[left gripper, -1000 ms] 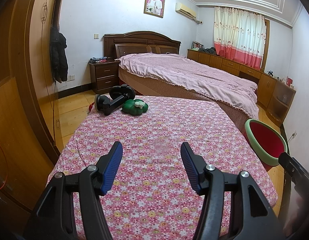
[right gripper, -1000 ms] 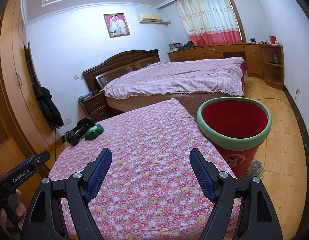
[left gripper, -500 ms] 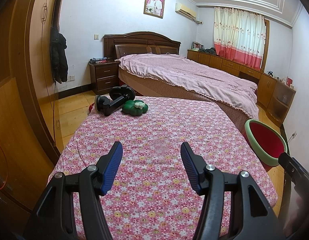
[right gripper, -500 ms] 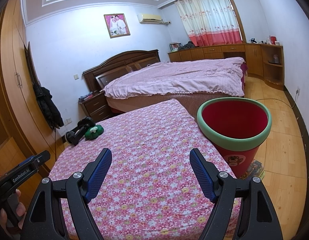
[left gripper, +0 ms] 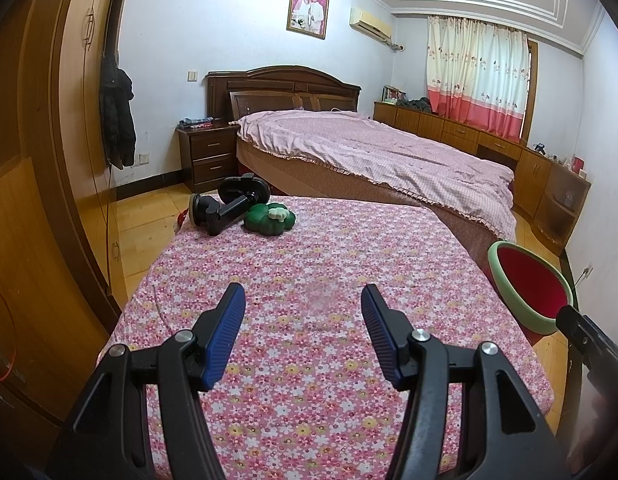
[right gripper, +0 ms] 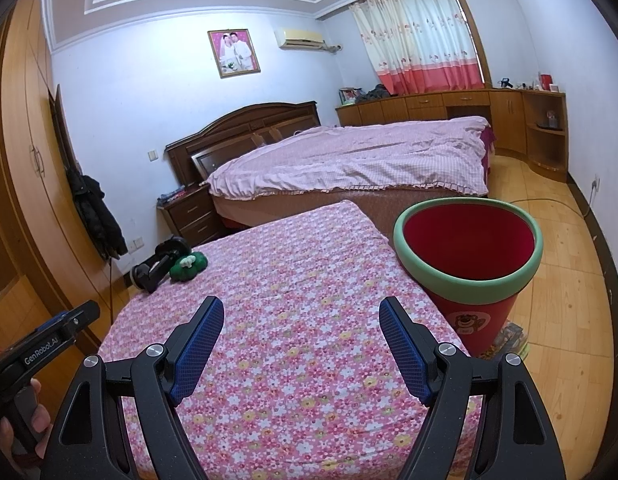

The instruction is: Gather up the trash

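A table under a pink flowered cloth (left gripper: 309, 280) (right gripper: 293, 312) lies in front of both grippers. At its far left corner rest a black suction-cup holder (left gripper: 229, 204) (right gripper: 157, 266) and a green lumpy object with a white top (left gripper: 269, 218) (right gripper: 188, 266), touching each other. A red bin with a green rim (right gripper: 469, 256) (left gripper: 529, 292) stands on the floor just off the table's right edge. My left gripper (left gripper: 303, 312) hangs open over the near part of the cloth, nothing between its blue pads. My right gripper (right gripper: 301, 328) is open too, beside the bin.
A large bed with a pink checked cover (left gripper: 389, 156) stands beyond the table, with a dark nightstand (left gripper: 209, 156) to its left. A wooden wardrobe (left gripper: 69, 120) with a hanging black coat (left gripper: 117, 120) lines the left wall. Low cabinets (right gripper: 449, 104) run under the curtained window.
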A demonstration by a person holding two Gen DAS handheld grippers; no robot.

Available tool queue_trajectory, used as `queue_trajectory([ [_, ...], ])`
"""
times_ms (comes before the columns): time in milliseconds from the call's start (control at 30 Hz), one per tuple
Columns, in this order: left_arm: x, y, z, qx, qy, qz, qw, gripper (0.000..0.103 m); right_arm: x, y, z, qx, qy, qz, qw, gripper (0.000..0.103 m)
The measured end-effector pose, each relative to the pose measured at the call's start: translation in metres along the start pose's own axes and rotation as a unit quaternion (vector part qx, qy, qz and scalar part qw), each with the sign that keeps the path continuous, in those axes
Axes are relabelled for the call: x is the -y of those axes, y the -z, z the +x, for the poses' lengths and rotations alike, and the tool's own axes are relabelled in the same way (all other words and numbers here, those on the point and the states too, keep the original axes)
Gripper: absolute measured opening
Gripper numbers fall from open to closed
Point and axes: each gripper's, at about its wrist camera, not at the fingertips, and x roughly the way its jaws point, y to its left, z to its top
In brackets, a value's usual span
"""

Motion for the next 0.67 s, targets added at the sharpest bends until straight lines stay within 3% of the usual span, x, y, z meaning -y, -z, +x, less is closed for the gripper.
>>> queue_trajectory([
  [667, 0.0035, 0.0013, -0.0037, 0.006, -0.004, 0.002, 1.0, 0.06, 0.0006, -0.0037, 0.0003, 0.0, 0.003, 0.002, 1.0, 0.081],
])
